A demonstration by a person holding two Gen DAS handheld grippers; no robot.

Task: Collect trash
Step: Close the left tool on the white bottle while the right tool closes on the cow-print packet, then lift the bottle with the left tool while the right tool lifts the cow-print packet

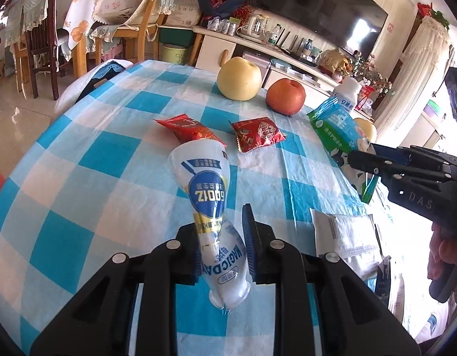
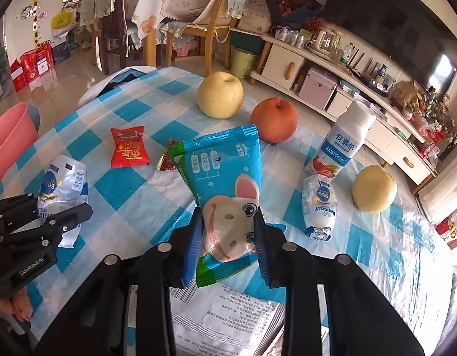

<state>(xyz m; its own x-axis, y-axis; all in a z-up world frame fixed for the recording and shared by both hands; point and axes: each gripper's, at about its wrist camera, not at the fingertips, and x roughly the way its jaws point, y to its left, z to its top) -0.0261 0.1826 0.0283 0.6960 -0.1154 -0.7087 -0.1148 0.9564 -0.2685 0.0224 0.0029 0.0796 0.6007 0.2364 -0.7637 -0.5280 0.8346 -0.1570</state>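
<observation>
With both jaws clamped, the pickup step looks done: left gripper (image 1: 224, 246) pinches the clear milk pouch (image 1: 209, 195), right gripper (image 2: 228, 237) the blue rabbit wrapper (image 2: 225, 175), both off the bench (image 1: 115, 160). Next probably: carry to pink bin (image 2: 8, 139), far left of right jaws.

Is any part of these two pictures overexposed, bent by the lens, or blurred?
Left wrist view: the lower right beyond the table is washed out white; the television bows with the fisheye. Right wrist view: sharp overall; glare on the floor; dark corners frame both.
</observation>
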